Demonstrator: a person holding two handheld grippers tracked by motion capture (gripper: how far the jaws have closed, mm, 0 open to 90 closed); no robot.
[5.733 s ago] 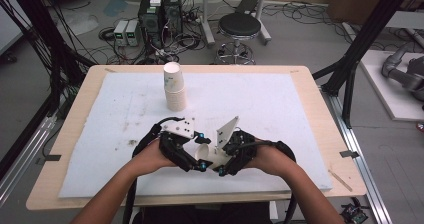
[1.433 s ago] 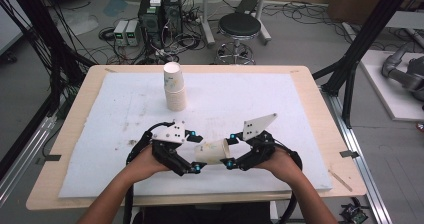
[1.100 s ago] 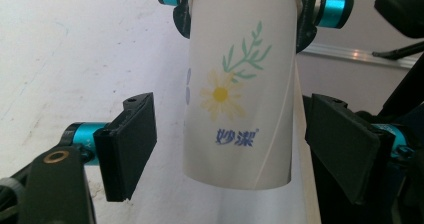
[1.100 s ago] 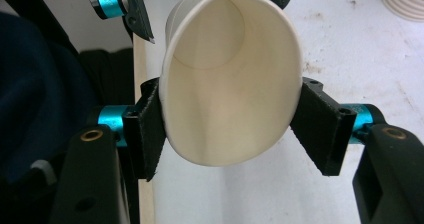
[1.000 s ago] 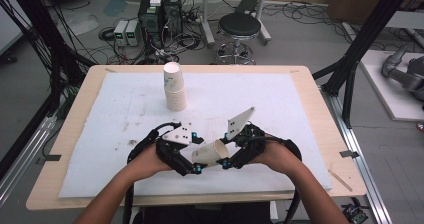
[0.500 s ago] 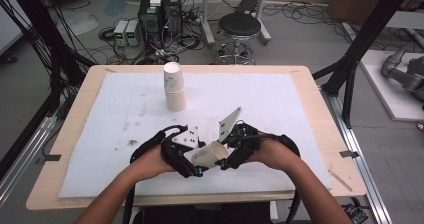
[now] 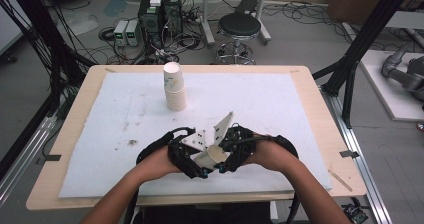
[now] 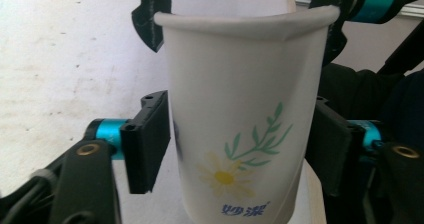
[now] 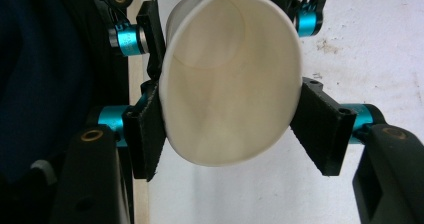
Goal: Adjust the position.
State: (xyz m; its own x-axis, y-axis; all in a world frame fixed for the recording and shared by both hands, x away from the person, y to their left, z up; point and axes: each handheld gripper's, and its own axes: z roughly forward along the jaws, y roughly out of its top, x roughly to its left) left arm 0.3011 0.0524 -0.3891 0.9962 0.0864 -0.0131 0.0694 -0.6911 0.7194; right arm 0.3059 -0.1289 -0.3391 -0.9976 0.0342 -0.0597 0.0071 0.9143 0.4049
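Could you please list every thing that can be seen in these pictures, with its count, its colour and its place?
White paper cup with a printed daisy: one, white, held sideways between both grippers at the table's near edge.
Stack of white paper cups: one stack, white, upright on the mat's far middle.
White felt mat: one, white with dark specks, covering the table.
Wooden table: one, light brown.
Black round stool: one, on the floor beyond the table.
Left gripper: one, black with blue parts, around the cup.
Right gripper: one, black, at the cup's rim.
Hands: two, holding the grippers.
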